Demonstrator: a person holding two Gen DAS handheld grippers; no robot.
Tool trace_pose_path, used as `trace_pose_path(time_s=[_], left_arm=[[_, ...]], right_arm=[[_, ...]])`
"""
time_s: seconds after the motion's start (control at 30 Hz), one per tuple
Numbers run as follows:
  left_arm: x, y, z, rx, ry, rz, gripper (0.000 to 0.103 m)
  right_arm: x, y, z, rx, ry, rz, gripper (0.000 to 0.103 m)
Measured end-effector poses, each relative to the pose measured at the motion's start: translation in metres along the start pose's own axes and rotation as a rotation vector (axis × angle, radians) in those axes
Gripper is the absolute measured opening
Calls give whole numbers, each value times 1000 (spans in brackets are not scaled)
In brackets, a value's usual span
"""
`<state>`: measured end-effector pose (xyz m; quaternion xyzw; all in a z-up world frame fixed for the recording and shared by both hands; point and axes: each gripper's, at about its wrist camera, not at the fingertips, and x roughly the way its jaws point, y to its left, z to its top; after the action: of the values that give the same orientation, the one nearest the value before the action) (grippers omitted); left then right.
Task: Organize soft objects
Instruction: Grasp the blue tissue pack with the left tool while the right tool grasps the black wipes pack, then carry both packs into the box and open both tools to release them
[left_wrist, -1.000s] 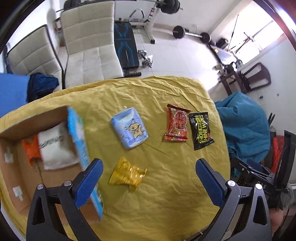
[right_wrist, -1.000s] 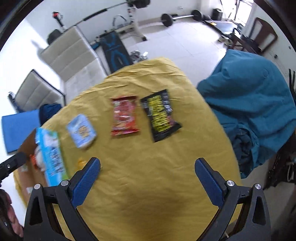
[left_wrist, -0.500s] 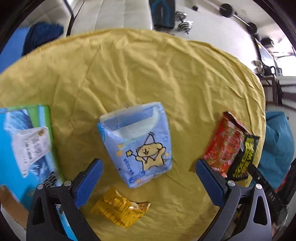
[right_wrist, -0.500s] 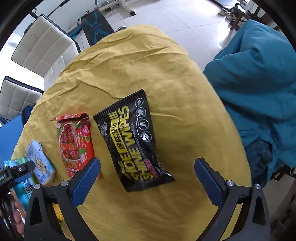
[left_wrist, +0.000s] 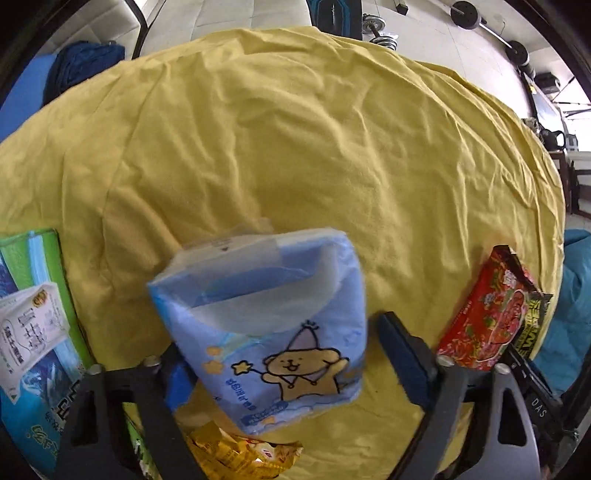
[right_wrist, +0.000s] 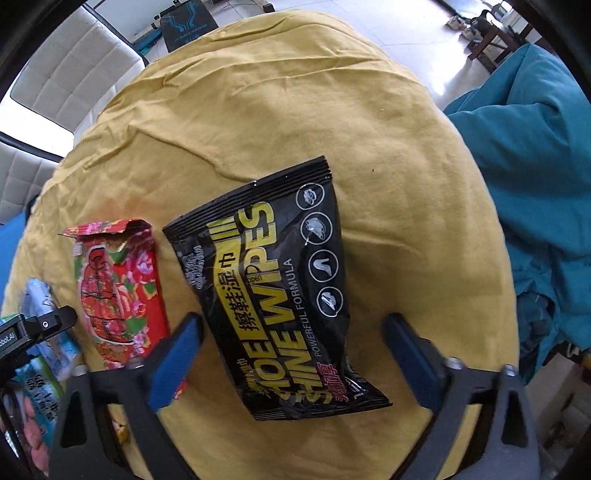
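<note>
Between the right gripper's (right_wrist: 291, 354) closing, untouching jaws, shoe wipes pack (right_wrist: 273, 288) lies lengthwise.

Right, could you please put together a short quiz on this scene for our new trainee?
1. True or false: the black shoe-wipes pack lies on top of the red packet.
2. What sits between the fingers of the left gripper? A: a yellow packet. B: the blue tissue pack. C: a green box.
3. Fill in: the cloth under everything is ____.

Key: 1 false, they lie side by side, apart. 2 B; the jaws have just been closing around it. 3 yellow.
</note>
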<state>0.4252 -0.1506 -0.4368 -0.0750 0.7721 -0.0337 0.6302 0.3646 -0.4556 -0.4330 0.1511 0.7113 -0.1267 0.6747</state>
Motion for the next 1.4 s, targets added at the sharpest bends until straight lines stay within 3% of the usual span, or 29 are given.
trace_pose_path(time_s=[0.17,0.4,0.8,1.0,1.17,1.4], left_arm=[[-7,-6,5,49,-38,69,57],[-16,-11,-17,108,-63,91,51],[-55,-11,-71,176,-121,53,50],[-95,-7,-93,212,-180,29,50],[-119,4,-125,253,-218,62,50],[-151,37,-167,239,-279,49,50]], right_arm=[[1,13,-11,-33,-25,-25,64],[-2,14,-37,-40,-12,-22,53],[-52,13,-101,-8,-39,98,48],[-100,37,-140,-40,-84,151,48],[-145,59,-153,-87,-122,201,48],[-187,117,-183,-203,-163,269,48]])
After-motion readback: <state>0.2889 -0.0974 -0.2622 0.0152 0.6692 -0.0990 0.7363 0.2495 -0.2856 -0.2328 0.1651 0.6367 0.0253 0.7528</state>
